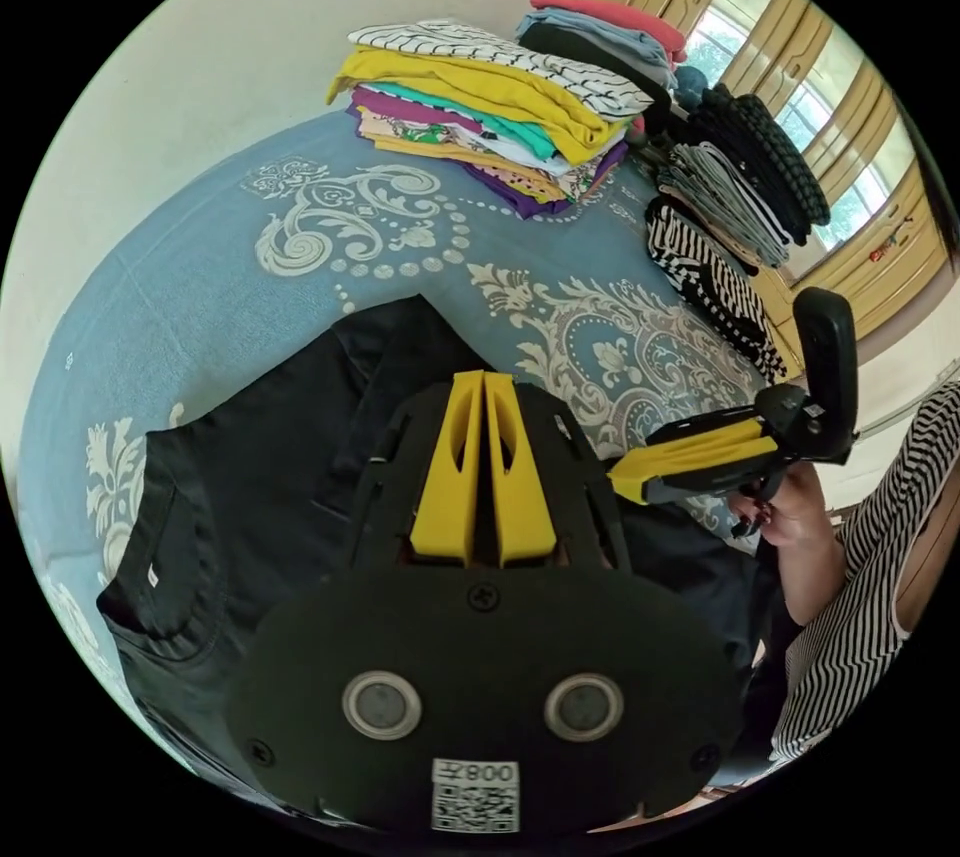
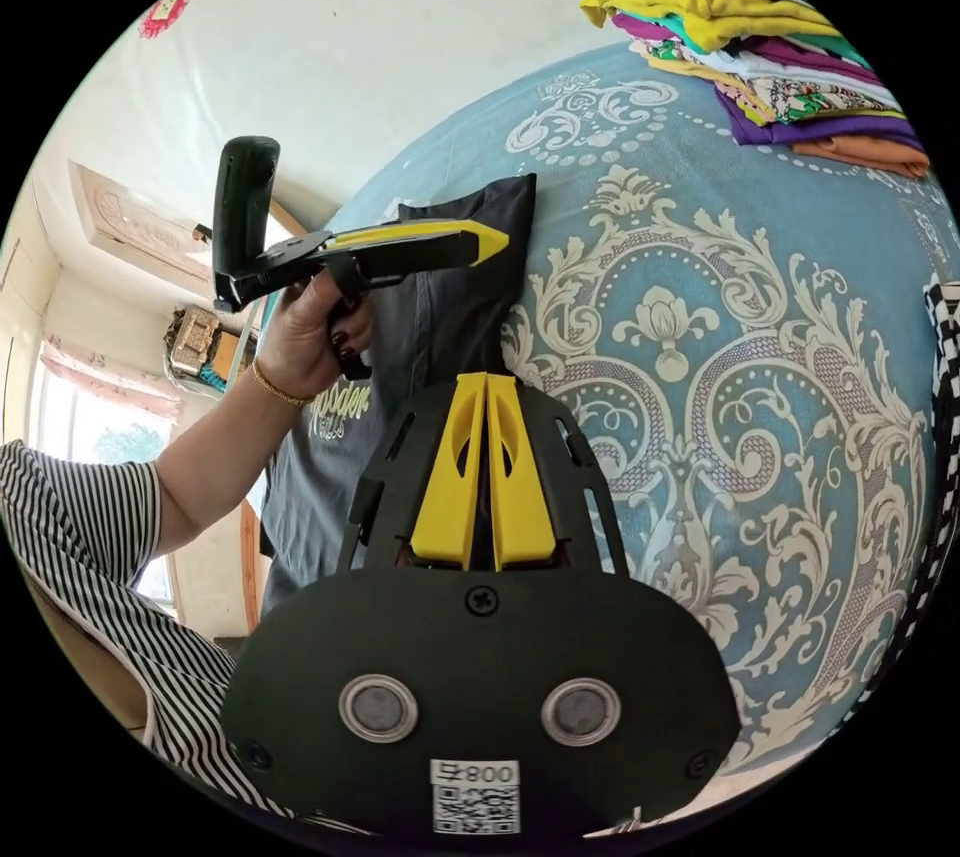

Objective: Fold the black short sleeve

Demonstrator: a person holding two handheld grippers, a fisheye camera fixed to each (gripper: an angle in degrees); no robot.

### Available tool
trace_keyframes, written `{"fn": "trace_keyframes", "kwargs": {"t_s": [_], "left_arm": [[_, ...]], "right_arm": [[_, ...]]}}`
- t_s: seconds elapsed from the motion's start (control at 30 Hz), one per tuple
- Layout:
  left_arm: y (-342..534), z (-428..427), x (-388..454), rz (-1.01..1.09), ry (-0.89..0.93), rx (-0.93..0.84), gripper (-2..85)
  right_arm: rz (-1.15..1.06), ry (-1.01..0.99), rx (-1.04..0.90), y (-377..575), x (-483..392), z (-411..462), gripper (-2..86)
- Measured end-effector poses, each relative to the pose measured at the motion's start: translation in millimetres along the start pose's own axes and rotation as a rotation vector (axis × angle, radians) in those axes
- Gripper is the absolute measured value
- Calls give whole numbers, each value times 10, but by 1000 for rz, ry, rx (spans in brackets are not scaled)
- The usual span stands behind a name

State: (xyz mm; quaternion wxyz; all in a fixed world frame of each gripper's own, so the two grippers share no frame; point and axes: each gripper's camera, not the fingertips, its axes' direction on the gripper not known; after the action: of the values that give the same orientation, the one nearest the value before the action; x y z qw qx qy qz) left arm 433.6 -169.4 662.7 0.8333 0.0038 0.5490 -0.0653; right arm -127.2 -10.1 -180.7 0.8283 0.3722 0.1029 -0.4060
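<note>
The black short-sleeve shirt (image 1: 260,457) lies spread on a blue patterned bedspread (image 1: 560,247), its collar towards the lower left of the left gripper view. My left gripper (image 1: 485,377) hovers over the shirt's middle, yellow jaws pressed together with no cloth showing between them. A hand holds my right gripper (image 1: 615,479) at the shirt's right edge. In the right gripper view the shirt (image 2: 310,497) looks dark grey with a small print. There my right gripper (image 2: 487,379) has its jaws together over the shirt's edge, and the left gripper (image 2: 495,242) is held above the cloth, also shut.
A tall stack of folded colourful clothes (image 1: 480,117) sits at the bed's far side, also the stack (image 2: 760,67). Dark and striped piles (image 1: 740,167) lie by the window (image 1: 830,127). A person's striped sleeve (image 1: 870,577) is at the right. Bare bedspread (image 2: 750,377) lies beside the shirt.
</note>
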Motion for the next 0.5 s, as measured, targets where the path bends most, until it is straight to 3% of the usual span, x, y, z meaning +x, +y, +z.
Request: {"fn": "trace_keyframes", "kwargs": {"t_s": [0.2,0.5], "left_arm": [[164,-290,200,29,29,78,1],[237,-137,418,5,138,10,1]], "right_arm": [[35,-3,39,-49,-83,-166,0],[32,-31,84,-189,-386,-360,0]]}}
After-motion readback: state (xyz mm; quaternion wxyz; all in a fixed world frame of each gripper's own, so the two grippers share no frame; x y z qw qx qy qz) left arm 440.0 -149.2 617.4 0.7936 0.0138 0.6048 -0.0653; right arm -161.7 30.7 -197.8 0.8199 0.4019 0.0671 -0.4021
